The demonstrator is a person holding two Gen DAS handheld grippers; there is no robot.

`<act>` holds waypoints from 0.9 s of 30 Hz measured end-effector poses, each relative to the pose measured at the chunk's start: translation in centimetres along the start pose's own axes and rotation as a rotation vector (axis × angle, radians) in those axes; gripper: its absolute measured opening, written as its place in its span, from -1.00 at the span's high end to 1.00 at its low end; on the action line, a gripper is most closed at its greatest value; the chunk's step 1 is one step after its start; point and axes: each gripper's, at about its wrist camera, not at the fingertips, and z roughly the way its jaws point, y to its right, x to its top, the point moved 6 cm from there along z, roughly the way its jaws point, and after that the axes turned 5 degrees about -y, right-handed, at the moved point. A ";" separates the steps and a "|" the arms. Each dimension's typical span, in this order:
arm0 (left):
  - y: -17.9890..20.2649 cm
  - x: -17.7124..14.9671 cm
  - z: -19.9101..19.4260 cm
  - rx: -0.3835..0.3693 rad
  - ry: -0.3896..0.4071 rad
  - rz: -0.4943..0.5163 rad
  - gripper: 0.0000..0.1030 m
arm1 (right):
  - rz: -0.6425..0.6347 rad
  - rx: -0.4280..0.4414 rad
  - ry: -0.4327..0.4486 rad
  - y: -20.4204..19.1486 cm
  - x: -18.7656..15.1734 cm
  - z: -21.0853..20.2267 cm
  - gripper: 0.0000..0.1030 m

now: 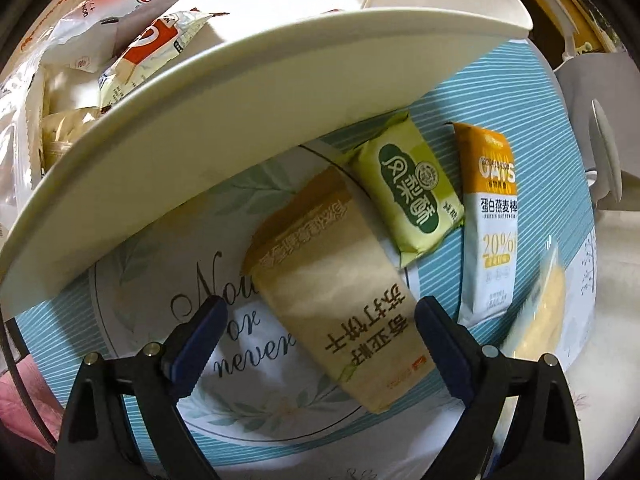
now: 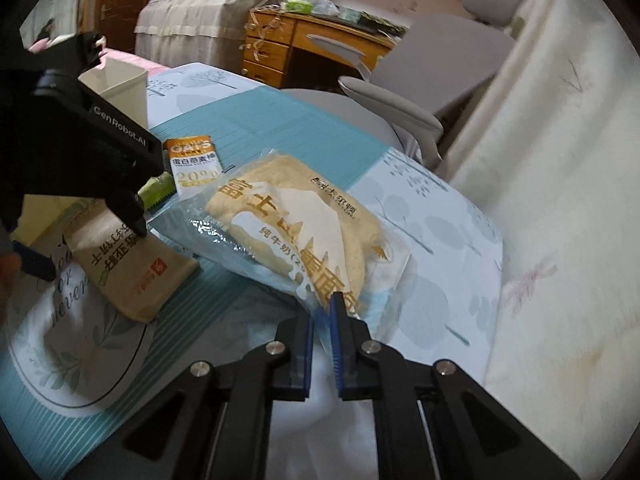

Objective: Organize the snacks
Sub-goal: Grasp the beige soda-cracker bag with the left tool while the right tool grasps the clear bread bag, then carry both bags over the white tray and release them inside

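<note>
A brown cracker pack [image 1: 340,280] lies on the blue patterned cloth [image 1: 540,128], and my left gripper [image 1: 320,332] hangs open straight above it, one finger on each side. Beyond it lie a green pastry pack [image 1: 408,188] and an orange-and-white oat bar [image 1: 490,220]. A white organiser box [image 1: 240,120] with several snack packs [image 1: 152,40] inside stands at the upper left. My right gripper [image 2: 322,312] is shut on the clear edge of a bread bag [image 2: 296,224], which tilts up off the cloth. The cracker pack [image 2: 120,264] and oat bar [image 2: 194,164] show left of it.
A grey office chair [image 2: 420,80] and a wooden drawer unit [image 2: 268,52] stand past the table's far edge. A pale floral cover [image 2: 560,200] fills the right side. The left gripper's black finger [image 2: 136,216] crosses the right wrist view's left side.
</note>
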 end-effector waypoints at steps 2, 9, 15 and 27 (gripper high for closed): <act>0.4 0.0 0.2 0.014 0.002 0.011 -0.89 | 0.028 0.008 -0.009 0.5 -0.6 -0.7 0.86; 2.8 -0.8 0.8 0.123 0.018 0.108 -0.77 | 0.117 0.027 -0.044 1.7 -2.3 -2.9 0.88; 4.6 -3.3 0.3 0.128 0.045 0.192 -0.16 | 0.177 0.037 -0.072 2.1 -3.0 -4.0 0.90; 3.6 -8.5 1.4 0.141 -0.122 0.446 -0.06 | 0.404 0.072 -0.189 2.7 -4.7 -6.5 0.94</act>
